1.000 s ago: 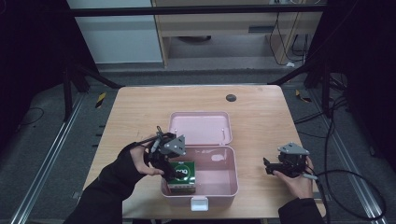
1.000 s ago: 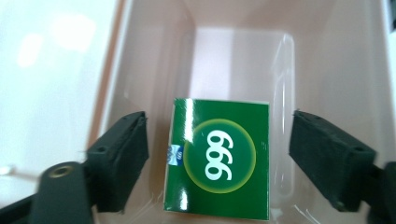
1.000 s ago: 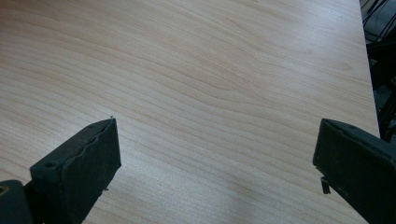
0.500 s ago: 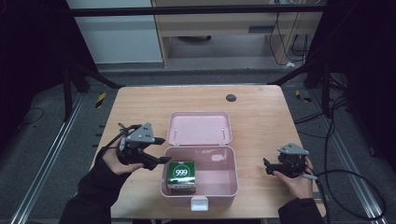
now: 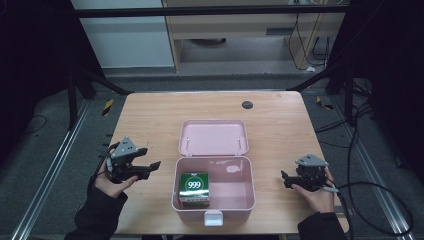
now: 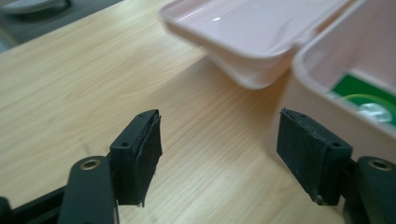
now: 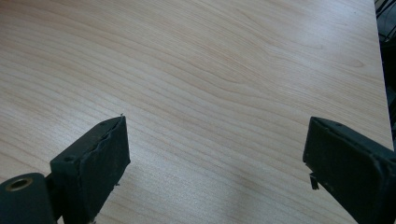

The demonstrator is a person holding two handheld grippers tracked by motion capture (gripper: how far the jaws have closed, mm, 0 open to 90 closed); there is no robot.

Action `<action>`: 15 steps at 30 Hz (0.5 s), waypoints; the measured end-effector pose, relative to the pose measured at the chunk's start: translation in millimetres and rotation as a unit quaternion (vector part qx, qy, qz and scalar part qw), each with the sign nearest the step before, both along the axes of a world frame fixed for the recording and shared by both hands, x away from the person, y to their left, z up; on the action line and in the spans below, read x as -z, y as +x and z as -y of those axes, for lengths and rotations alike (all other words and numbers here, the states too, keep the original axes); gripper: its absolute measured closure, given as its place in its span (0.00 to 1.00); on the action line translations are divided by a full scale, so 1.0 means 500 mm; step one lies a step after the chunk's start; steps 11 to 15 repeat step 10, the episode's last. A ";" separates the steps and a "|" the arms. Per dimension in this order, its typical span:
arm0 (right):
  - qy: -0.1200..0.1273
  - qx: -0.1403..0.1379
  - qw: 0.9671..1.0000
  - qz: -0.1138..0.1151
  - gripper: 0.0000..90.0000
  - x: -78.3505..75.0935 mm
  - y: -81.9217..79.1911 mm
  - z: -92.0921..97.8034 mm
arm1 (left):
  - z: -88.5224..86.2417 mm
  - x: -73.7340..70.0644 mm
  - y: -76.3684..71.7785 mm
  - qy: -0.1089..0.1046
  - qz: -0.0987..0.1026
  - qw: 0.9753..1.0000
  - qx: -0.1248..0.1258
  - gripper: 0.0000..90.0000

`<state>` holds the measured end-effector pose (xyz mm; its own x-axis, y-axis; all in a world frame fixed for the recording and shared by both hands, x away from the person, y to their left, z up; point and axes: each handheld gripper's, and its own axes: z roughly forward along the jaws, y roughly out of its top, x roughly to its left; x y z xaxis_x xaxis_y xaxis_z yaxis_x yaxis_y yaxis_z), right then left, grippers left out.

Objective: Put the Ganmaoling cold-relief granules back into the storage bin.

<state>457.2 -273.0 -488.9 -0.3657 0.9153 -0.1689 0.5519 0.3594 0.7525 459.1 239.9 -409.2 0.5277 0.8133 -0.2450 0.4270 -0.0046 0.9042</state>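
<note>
On the table [image 5: 150, 115], the case [image 5: 245, 197] sits at centre, its lid [image 5: 214, 137] lying open at twelve o'clock. The carton [image 5: 194, 187] rests inside, at nine. Left gripper [image 5: 150, 166] at nine of the case, right gripper [image 5: 284, 180] at three.

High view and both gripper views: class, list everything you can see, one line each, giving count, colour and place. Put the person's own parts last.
Table: one, light wood, centre of the high view.
Box: one, pink, open, at the near middle of the table, latch at its front.
Lid: one, pink, hinged back flat behind the box.
Carton: one, green with "999" in a white ring, inside the box at its left.
Round mark: one, dark, on the table's far edge; too small to tell what it is.
Left gripper: one, black with a grey plate, left of the box, fingers open and empty.
Right gripper: one, black with a grey plate, right of the box, fingers open over bare wood.
Hands: two, in dark sleeves, at the near edge.
</note>
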 end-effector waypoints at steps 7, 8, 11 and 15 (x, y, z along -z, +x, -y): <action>-0.001 0.001 1.000 -0.004 0.08 0.005 -0.001 0.001 | -0.048 0.078 0.008 0.036 -0.034 0.997 -0.054 0.28; -0.003 0.001 1.000 -0.007 0.08 0.007 -0.002 0.000 | -0.053 0.086 0.010 0.034 -0.034 0.997 -0.067 0.27; -0.003 0.001 1.000 -0.008 0.08 0.007 -0.002 0.000 | -0.068 0.099 0.011 0.044 -0.040 0.995 -0.080 0.27; -0.003 0.001 1.000 -0.008 0.08 0.007 -0.002 0.000 | -0.068 0.099 0.011 0.044 -0.040 0.995 -0.080 0.27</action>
